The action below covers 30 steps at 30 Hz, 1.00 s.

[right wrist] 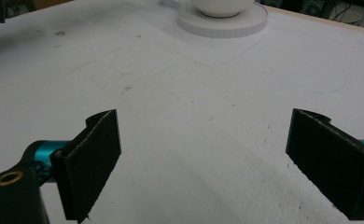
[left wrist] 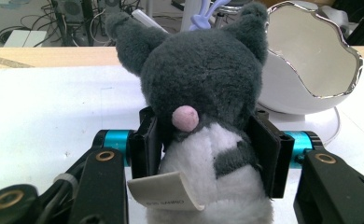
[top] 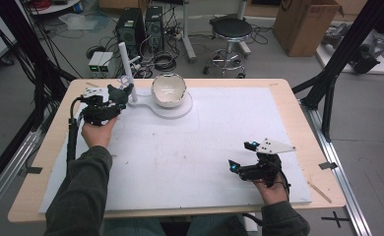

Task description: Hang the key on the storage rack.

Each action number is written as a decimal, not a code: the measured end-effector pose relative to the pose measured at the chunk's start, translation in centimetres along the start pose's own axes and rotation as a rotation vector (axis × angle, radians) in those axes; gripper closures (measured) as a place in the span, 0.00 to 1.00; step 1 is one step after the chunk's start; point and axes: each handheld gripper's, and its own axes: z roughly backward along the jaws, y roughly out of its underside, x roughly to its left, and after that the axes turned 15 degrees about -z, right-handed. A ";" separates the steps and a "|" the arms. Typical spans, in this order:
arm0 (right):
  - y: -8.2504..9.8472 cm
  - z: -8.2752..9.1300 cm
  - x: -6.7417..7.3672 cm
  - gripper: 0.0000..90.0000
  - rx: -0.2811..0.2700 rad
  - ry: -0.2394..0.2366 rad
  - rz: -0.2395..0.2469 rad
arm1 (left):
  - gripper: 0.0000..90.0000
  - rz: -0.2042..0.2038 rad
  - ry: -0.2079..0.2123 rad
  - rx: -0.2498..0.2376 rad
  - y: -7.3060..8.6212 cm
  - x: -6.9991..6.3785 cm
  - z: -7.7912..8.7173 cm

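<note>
A person at a table holds a grey plush toy in the left gripper beside an egg-shaped bowl, while the right gripper rests empty near the front edge.

The left gripper [top: 112, 101] sits at the far left of the white mat [top: 200, 147], the forearm reaching straight forward from the bottom of the high view with the hand wrapped under the tool. Its jaws flank the grey and white plush toy [left wrist: 203, 93] at the body, pads against its sides; the toy stands upright, back to the camera, a paper tag hanging at its base. Just beyond and right of it stands the white egg-shaped bowl [left wrist: 311, 70] on a round base. The right gripper [top: 244, 160] lies low near the front right of the mat, hand behind it, jaws spread wide over bare mat, well apart from the toy.
</note>
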 end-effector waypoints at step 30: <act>0.0 0.1 0.0 0.11 -0.004 0.003 0.001 | 0.41 -0.030 0.001 -0.022 0.4 0.0 1.1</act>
